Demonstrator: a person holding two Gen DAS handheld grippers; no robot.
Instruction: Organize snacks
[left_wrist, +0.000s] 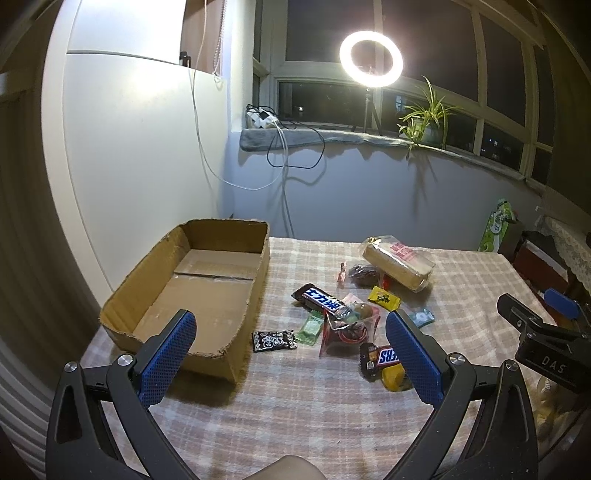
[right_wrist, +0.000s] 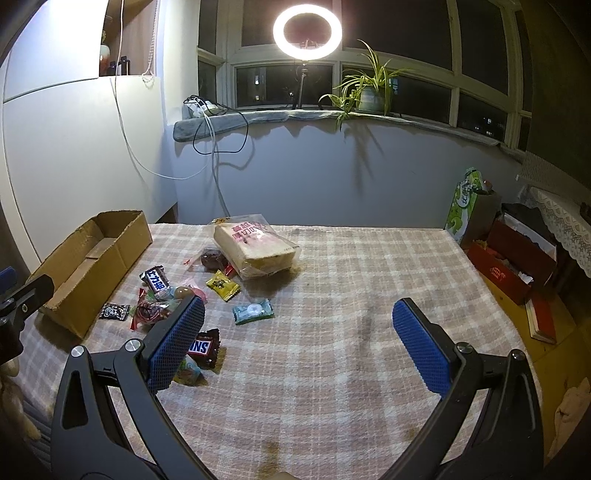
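cardboard box (left_wrist: 207, 291) — beside left claw (left_wrist: 291, 332), apart

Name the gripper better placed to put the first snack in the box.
Left. The left gripper hovers open between the cardboard box and the snack pile; the right gripper faces mostly bare cloth.

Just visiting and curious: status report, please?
Left gripper open, empty. Right gripper open, empty. Cardboard box empty; Snickers bar, bread bag, candies loose on checked tablecloth. Nothing blocking.
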